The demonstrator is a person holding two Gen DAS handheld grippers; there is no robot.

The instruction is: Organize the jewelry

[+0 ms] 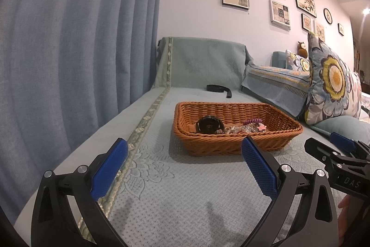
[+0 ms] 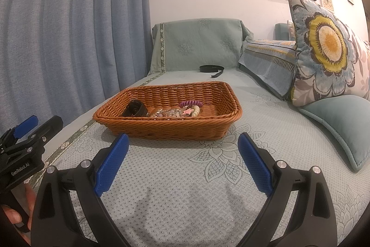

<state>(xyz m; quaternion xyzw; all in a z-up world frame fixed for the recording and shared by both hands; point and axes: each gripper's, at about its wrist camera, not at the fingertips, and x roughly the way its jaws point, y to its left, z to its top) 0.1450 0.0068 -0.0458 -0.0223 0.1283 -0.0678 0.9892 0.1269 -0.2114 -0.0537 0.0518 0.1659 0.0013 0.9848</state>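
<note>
Both tongs were spread wide and carried nothing. The wicker basket (image 1: 235,129) sat on the sofa seat (image 1: 161,177), straight ahead of both. From my left tongs (image 1: 183,168) it lay up and slightly right of centre frame; from my right tongs (image 2: 182,163) it lay up and slightly left. So it sat between the two, about equally near, neither touching it. Its long axis ran across both frames, left to right. The jewelry pile (image 2: 171,111) lay in the basket's middle: a black watch (image 2: 135,109) at the left end, a purple coil band (image 2: 190,104) and pink star (image 2: 187,111) toward the right. My guess: left tongs suited the watch, right tongs the band. A black strap (image 1: 218,89) lay well behind, upper centre.
</note>
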